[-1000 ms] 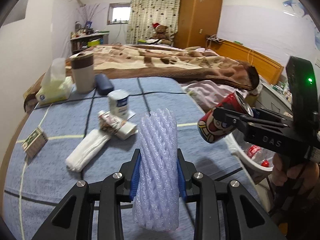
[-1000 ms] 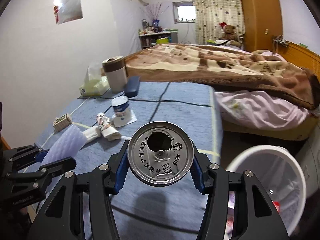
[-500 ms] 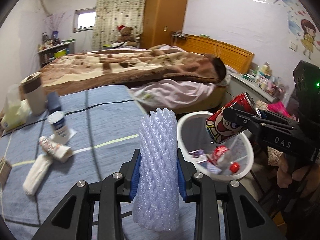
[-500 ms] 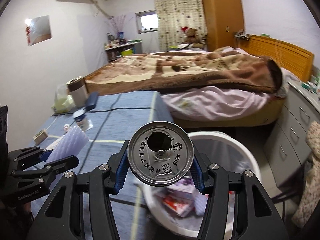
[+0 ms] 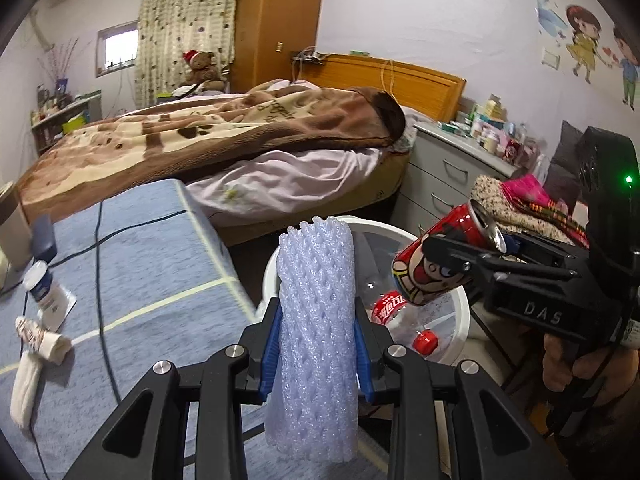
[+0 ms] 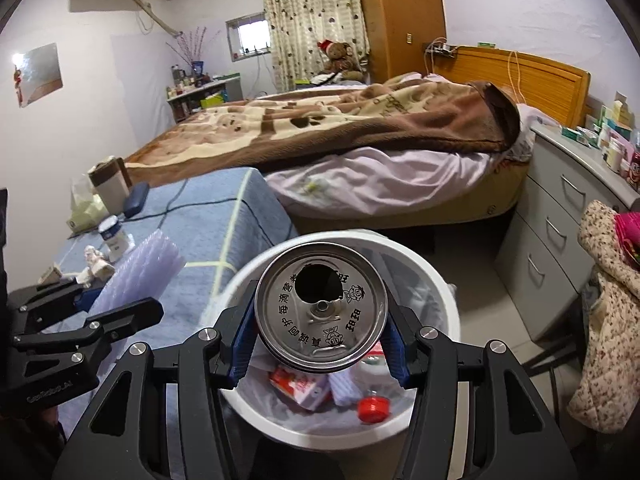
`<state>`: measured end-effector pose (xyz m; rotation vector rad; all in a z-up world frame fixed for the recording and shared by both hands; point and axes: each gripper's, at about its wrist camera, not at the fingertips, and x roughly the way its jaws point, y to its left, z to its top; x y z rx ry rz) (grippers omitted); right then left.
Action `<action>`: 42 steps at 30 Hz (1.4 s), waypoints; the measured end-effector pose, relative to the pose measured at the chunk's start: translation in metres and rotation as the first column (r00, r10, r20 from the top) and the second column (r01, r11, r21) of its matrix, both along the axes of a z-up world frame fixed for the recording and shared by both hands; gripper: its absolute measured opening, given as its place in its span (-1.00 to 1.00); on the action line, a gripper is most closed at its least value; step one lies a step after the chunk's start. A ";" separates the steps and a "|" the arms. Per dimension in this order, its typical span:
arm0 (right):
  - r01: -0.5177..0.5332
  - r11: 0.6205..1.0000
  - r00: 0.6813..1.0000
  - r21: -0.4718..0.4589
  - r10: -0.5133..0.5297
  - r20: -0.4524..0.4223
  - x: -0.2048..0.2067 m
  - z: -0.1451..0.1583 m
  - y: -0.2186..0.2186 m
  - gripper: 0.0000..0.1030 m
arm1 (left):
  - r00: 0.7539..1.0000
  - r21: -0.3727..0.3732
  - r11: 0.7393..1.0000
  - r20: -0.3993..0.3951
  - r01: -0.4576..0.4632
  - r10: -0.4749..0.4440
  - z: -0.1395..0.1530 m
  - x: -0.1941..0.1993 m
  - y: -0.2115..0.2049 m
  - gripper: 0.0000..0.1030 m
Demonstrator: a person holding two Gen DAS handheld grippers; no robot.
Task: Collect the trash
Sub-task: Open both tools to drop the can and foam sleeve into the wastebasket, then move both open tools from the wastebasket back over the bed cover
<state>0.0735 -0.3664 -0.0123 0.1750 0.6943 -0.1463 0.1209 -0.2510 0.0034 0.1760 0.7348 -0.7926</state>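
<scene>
Both jaws pinch trash: left gripper clamps a foam net, right gripper a red can, above the white bin, bottle inside at 5 o'clock.

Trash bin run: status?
Left gripper shut on foam net. Right gripper shut on red can, over white bin. Nothing blocking.

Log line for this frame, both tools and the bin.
left tool: shut on white foam net sleeve | right tool: shut on red drink can | both over white round trash bin | nothing dropped yet
</scene>
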 end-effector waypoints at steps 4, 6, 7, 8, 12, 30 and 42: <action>0.021 1.000 1.000 0.003 -0.021 -0.022 -0.001 -0.005 -0.008 0.07 | 1.000 0.021 1.000 0.006 0.010 -0.010 -0.005 0.001 -0.017 -0.37; 0.040 0.999 0.999 -0.006 -0.041 -0.029 -0.002 -0.007 -0.012 0.07 | 1.000 0.026 1.000 0.009 0.016 -0.016 -0.007 0.002 -0.024 -0.37; 0.045 0.999 0.999 -0.014 -0.045 -0.029 -0.002 -0.007 -0.013 0.08 | 1.000 0.022 0.999 -0.003 0.024 -0.024 -0.008 0.003 -0.027 -0.37; 0.045 0.999 0.999 -0.014 -0.045 -0.031 -0.002 -0.007 -0.014 0.08 | 0.999 0.018 0.999 -0.010 0.030 -0.030 -0.009 0.004 -0.029 -0.37; 0.079 0.997 0.996 -0.025 -0.080 -0.044 0.000 -0.010 -0.019 0.08 | 0.999 0.019 0.999 -0.026 0.029 -0.029 -0.015 0.008 -0.034 -0.22; 0.109 0.994 0.994 -0.007 -0.109 -0.031 -0.002 -0.011 -0.018 0.15 | 0.999 -0.009 1.000 -0.036 0.005 -0.005 -0.015 0.013 -0.022 0.09; 0.079 0.996 0.997 -0.028 -0.079 0.007 0.002 -0.001 0.009 0.15 | 0.998 -0.028 0.998 -0.001 -0.061 0.061 0.001 0.013 0.018 0.09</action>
